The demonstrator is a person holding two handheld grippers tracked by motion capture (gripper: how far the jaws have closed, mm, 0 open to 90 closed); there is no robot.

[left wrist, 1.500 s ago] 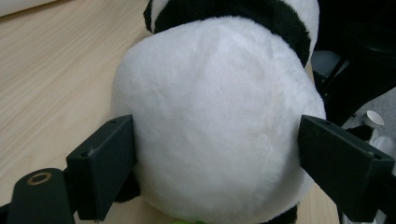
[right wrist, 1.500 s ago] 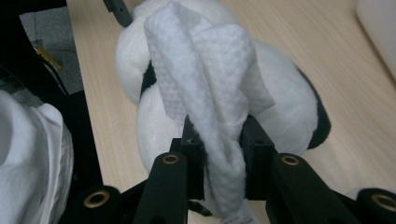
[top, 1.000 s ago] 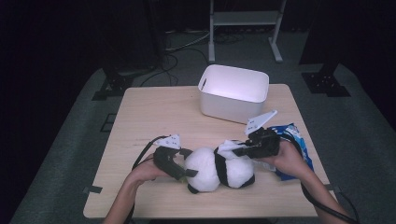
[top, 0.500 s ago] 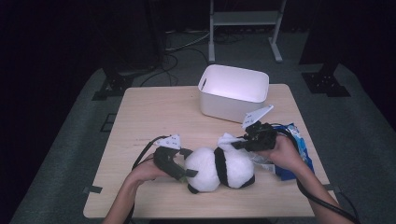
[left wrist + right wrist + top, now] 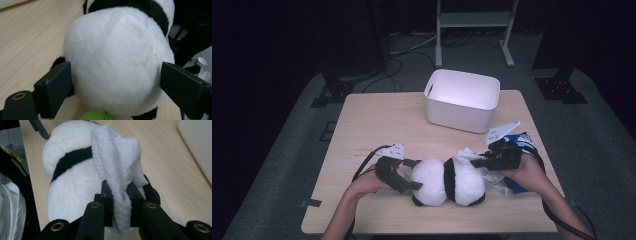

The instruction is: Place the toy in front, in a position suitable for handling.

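Wiping the plush panda (image 5: 447,182), lying on its side on the bench (image 5: 377,125) in front of the white bin (image 5: 462,100). Left tongs (image 5: 116,82) spread wide around the panda's round white end, pads against the fur at both sides, bracing it. Right tongs (image 5: 120,202) clamped nearly closed on a folded white cloth (image 5: 117,170), draped over the panda's other end. Judged as midway: panda secured, cloth applied, remaining fur to cover; transfer to the bin possibly outstanding.
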